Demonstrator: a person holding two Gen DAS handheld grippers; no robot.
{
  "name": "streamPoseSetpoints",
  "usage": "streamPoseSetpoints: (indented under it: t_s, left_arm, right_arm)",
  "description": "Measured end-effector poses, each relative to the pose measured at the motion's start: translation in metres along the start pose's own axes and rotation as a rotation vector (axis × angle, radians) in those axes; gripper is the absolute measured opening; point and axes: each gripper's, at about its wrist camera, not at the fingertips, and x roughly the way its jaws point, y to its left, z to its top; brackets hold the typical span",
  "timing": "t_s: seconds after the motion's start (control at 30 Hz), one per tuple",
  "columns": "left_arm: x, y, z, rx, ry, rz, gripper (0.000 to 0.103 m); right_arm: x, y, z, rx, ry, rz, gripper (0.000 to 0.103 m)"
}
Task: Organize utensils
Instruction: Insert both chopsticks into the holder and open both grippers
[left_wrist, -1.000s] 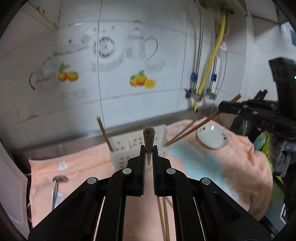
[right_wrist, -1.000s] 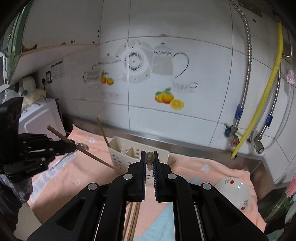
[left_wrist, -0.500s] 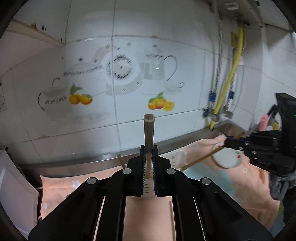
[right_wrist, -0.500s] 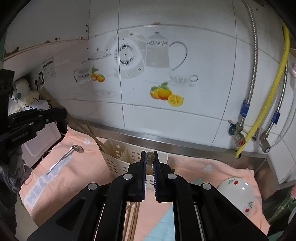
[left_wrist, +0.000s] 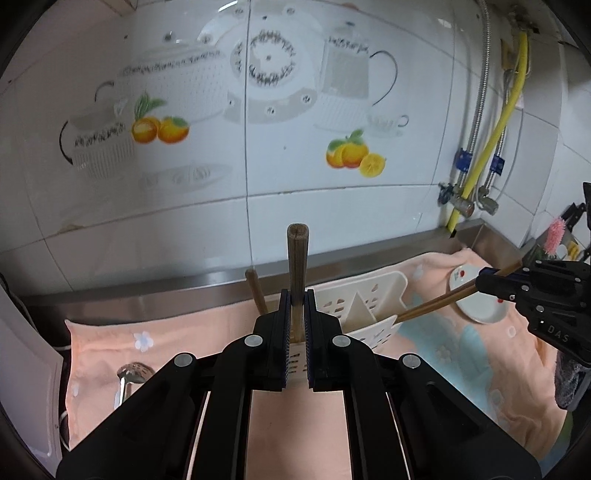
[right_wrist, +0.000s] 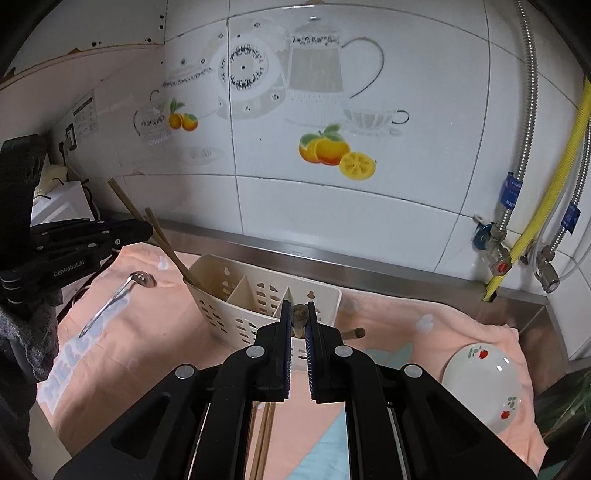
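A white slotted utensil caddy (left_wrist: 364, 308) (right_wrist: 258, 295) stands on the peach towel by the wall. My left gripper (left_wrist: 295, 297) is shut on a wooden chopstick (left_wrist: 296, 266) held upright over the caddy's left end; a second chopstick (left_wrist: 255, 291) leans in the caddy beside it. The left gripper also shows in the right wrist view (right_wrist: 146, 229), at the left. My right gripper (right_wrist: 298, 314) is shut on wooden chopsticks (right_wrist: 300, 317) seen end-on; in the left wrist view it (left_wrist: 480, 282) holds them (left_wrist: 436, 304) slanting down toward the caddy's right end.
A metal spoon (right_wrist: 118, 295) (left_wrist: 127, 376) lies on the towel left of the caddy. A white flowered dish (right_wrist: 484, 384) (left_wrist: 476, 295) sits at the right. More chopsticks (right_wrist: 266, 435) lie on the towel under my right gripper. Pipes and valves (right_wrist: 517, 229) run down the tiled wall.
My left gripper has come lower and closer over the caddy's left end with its chopstick upright. My right gripper has moved closer to the caddy with its chopsticks.
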Motion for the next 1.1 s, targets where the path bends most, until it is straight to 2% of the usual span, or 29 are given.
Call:
streamPoseSetpoints:
  t_s: [0.6, 0.73, 0.8, 0.87, 1.1]
  left_arm:
    - [0.012, 0.005, -0.004, -0.010, 0.034, 0.019, 0.007]
    - [0.008, 0.004, -0.005, -0.007, 0.028, 0.020, 0.011]
    - [0.004, 0.003, -0.005, -0.012, 0.021, 0.020, 0.021]
    - [-0.001, 0.003, -0.005, -0.011, 0.013, 0.023, 0.024]
    - [-0.028, -0.001, -0.011, -0.006, -0.012, 0.029, 0.033]
  right_arm:
    - [0.019, 0.000, -0.003, 0.012, 0.030, 0.000, 0.008]
    - [0.015, 0.001, -0.003, 0.009, 0.017, -0.006, 0.019]
    - [0.011, 0.001, -0.002, 0.011, 0.010, -0.009, 0.021]
    - [0.005, 0.000, -0.002, 0.014, -0.001, -0.011, 0.027]
    - [-0.026, 0.003, -0.008, 0.012, -0.047, -0.016, 0.037]
